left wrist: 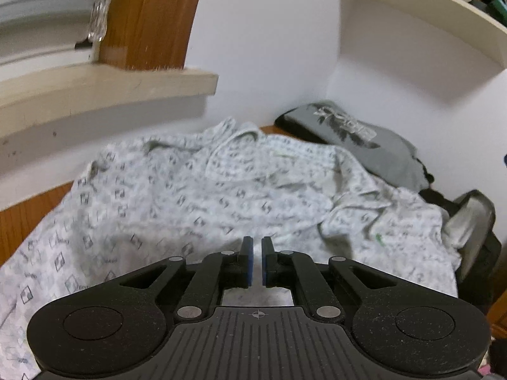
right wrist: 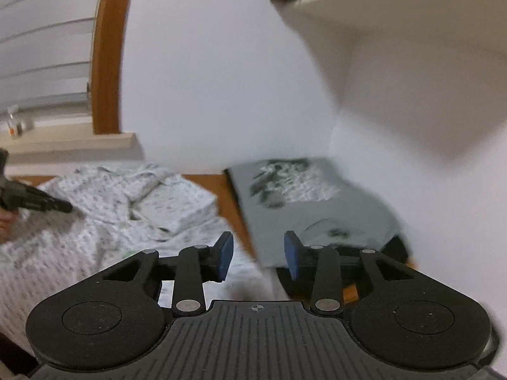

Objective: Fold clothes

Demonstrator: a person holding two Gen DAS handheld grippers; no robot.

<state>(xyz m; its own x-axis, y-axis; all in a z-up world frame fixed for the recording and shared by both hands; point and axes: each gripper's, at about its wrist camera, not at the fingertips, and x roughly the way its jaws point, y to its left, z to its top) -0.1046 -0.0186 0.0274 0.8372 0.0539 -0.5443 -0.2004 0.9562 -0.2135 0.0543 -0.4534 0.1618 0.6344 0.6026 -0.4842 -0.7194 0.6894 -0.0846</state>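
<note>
two garments on the wooden table (right wrist: 221,190): one white patterned shirt (left wrist: 196,196) spread rumpled across the middle, and one folded grey t-shirt (right wrist: 304,202) in the far corner by the wall. left gripper (left wrist: 256,247) hovers over the shirt, jaws nearly closed, empty. right gripper (right wrist: 258,250) jaws wide, empty.

White walls (left wrist: 269,47); wooden window frame (right wrist: 107,63); beige sill (left wrist: 104,85); shelf of books (left wrist: 443,6) overhead.
</note>
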